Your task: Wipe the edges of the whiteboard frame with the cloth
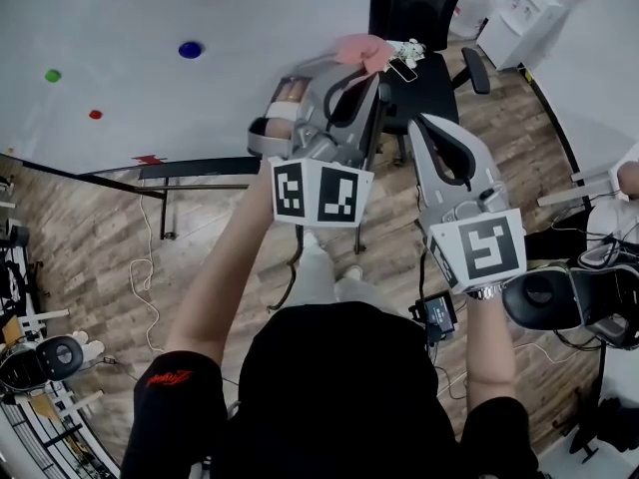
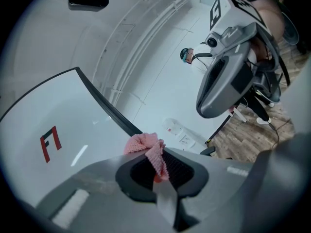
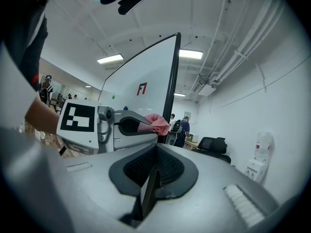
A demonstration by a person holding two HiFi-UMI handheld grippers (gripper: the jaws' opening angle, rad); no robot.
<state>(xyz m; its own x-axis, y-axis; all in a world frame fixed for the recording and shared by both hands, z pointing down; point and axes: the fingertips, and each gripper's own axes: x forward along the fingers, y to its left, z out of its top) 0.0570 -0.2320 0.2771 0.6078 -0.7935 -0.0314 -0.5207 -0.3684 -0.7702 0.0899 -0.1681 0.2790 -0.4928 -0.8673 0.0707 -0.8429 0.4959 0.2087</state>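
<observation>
The left gripper [image 2: 160, 176] clamps its jaws on the pink cloth [image 2: 145, 147], which seems to touch the whiteboard frame [image 2: 104, 106] at its dark side edge. The right gripper [image 3: 151, 178], jaws together and empty, hangs just beside it in open air.

Left gripper [image 1: 357, 68] grips pink cloth [image 1: 359, 48] (by whiteboard [image 1: 110, 38] edge).

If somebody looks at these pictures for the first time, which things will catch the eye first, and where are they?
First comes the pink knitted cloth, pinched in the left gripper close to the black frame edge of the large white whiteboard. Next is the red logo on the board's white face. The right gripper is held next to the left one, shut and empty.
</observation>
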